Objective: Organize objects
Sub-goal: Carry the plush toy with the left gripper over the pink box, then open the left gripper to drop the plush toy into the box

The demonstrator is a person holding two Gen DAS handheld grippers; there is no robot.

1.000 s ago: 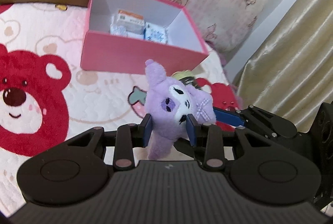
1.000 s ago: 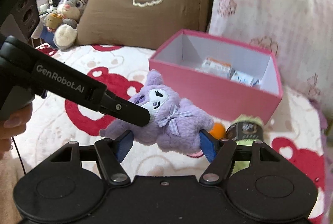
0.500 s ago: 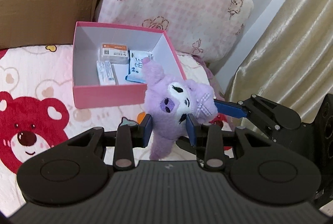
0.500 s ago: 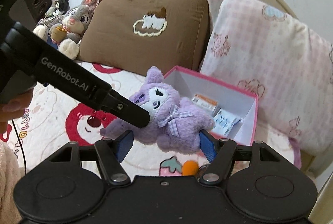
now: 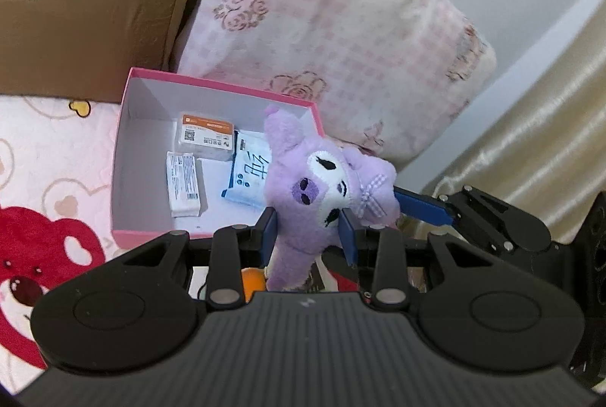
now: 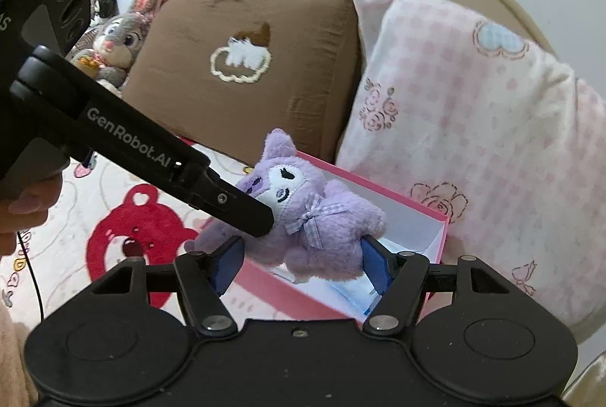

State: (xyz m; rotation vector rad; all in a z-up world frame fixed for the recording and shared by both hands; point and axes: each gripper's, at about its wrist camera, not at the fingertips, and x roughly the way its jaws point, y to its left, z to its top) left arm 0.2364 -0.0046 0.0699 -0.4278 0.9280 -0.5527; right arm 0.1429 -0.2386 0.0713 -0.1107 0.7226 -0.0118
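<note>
A purple plush toy (image 5: 316, 195) with a checked bow is held in the air over the near right part of an open pink box (image 5: 125, 149). My left gripper (image 5: 307, 238) is shut on its head. My right gripper (image 6: 301, 265) holds its body (image 6: 325, 229) between both blue pads, its jaws wide around it. The box (image 6: 435, 217) holds a white-and-orange carton (image 5: 204, 138), a white packet (image 5: 183, 183) and a blue-and-white packet (image 5: 248, 176). The left gripper's arm crosses the right wrist view.
The box sits on a bear-print bedspread (image 5: 49, 187), against a brown pillow (image 6: 242, 74) and a pink checked pillow (image 6: 473, 127). A grey rabbit plush (image 6: 117, 39) sits far left by the headboard. A gold curtain (image 5: 530, 149) hangs right. An orange item (image 5: 253, 281) lies under the left gripper.
Both grippers have carried the plush up and forward, from in front of the box to above its opening. The grips have not changed.
</note>
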